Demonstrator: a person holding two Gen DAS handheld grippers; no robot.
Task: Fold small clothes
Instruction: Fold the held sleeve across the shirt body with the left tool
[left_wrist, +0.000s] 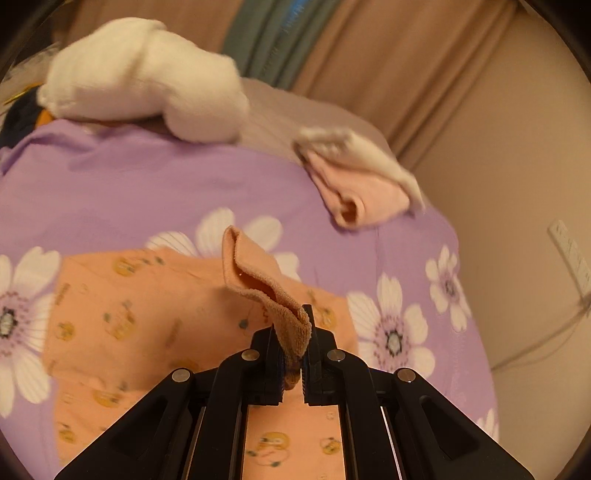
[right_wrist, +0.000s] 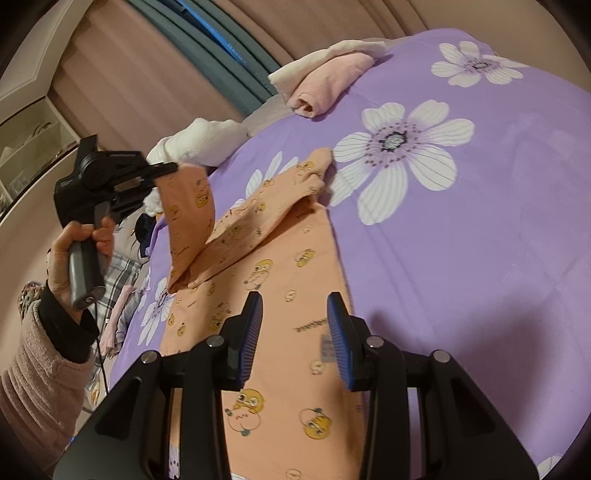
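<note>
An orange child's garment (right_wrist: 280, 295) with yellow cartoon prints lies on a purple flowered bedcover (right_wrist: 461, 240). My left gripper (left_wrist: 299, 350) is shut on the ribbed cuff (left_wrist: 258, 277) of one sleeve and holds it above the cloth. In the right wrist view that left gripper (right_wrist: 173, 170) lifts the sleeve (right_wrist: 188, 218) up at the left, with a hand on its handle. My right gripper (right_wrist: 295, 332) hovers open over the garment's body, nothing between its blue pads (right_wrist: 251, 332).
A rolled pink and white cloth (left_wrist: 362, 184) lies at the bed's far edge. A fluffy white bundle (left_wrist: 144, 77) sits beyond it. Curtains (left_wrist: 332, 48) hang behind the bed. More clothes (right_wrist: 122, 280) lie at the left side.
</note>
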